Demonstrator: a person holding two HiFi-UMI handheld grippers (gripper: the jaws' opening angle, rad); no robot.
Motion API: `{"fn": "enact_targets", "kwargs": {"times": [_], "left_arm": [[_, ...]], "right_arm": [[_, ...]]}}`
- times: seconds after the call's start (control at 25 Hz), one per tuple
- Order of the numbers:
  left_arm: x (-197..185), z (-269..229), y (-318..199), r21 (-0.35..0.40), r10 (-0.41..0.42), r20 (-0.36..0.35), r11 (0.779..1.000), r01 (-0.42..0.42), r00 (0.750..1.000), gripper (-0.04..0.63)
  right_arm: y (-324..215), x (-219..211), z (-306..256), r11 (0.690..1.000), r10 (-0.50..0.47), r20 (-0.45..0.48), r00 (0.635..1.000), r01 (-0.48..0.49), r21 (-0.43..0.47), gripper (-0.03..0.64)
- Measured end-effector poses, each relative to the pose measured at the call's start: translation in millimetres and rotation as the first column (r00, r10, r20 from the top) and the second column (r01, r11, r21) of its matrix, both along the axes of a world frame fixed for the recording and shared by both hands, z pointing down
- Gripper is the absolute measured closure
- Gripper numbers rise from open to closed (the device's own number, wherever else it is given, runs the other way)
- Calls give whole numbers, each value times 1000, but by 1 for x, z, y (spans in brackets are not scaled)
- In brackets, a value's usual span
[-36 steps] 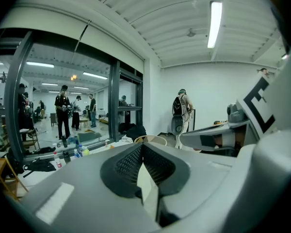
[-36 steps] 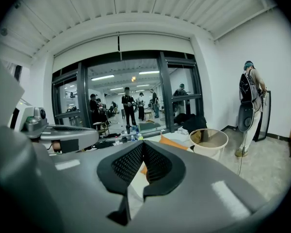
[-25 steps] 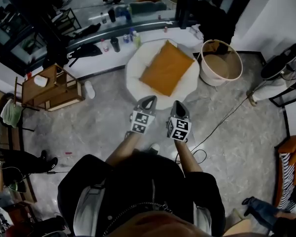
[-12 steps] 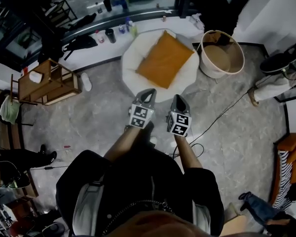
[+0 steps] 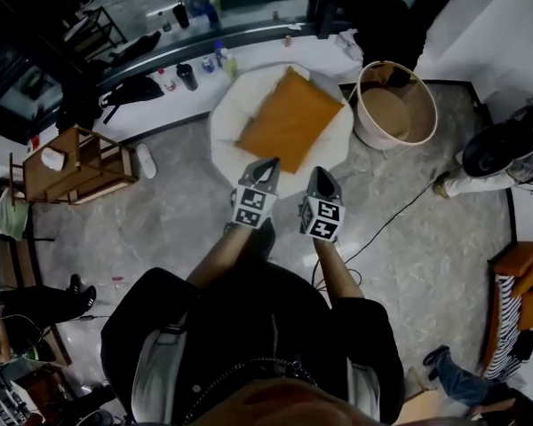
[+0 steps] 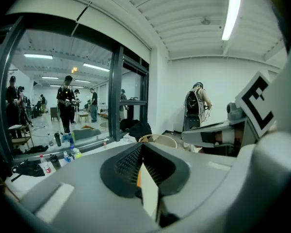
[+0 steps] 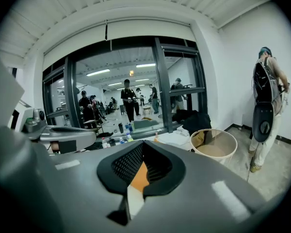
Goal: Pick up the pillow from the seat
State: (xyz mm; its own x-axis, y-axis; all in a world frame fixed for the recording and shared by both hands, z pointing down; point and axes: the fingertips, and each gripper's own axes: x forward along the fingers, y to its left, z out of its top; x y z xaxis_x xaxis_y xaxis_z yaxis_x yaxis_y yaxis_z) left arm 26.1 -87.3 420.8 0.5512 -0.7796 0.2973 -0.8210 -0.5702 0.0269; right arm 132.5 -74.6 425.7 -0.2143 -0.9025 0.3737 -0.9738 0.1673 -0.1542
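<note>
Clenched and empty, both of them: my left gripper [image 5: 273,162] and right gripper [image 5: 321,172] are held side by side, jaws pressed together with nothing between them, pointing ahead at the round white cushioned seat [image 5: 224,127]. On it lies the flat burnt-orange fabric pillow [image 5: 289,118], ahead of and below the tips, turned diamond-wise so that one corner points back toward me. Its longer side runs away from me and a little to the right. From the head view the left gripper looks marginally nearer, its tip just beside that near corner, while the right one sits over the seat's near rim; I judge either could lead. How high I am above the cushion I cannot tell from overhead. The near corner is partly covered by the left tip. Each gripper view gives only a sliver of orange and white through the notch below its shut jaws.
</note>
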Motion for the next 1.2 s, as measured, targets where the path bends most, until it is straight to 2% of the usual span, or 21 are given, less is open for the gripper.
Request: {"fn": "enact_targets", "kwargs": {"times": [0.44, 0.56, 0.92, 1.2], "left_arm": [[-22, 0, -117, -6, -26, -24, 1000, 26, 999, 586], [-24, 2, -147, -10, -12, -14, 1000, 12, 1000, 586], [-12, 18, -202, -39, 45, 26, 998, -44, 999, 586], [1, 49, -247, -72, 23, 70, 997, -18, 997, 586]], "right_arm": [[-125, -22, -16, 999, -38, -40, 998, 40, 27, 615], [-152, -21, -21, 999, -18, -35, 999, 19, 35, 615], [-192, 16, -2, 999, 50, -31, 998, -50, -8, 615], [-226, 54, 42, 994, 71, -25, 997, -73, -83, 615]]}}
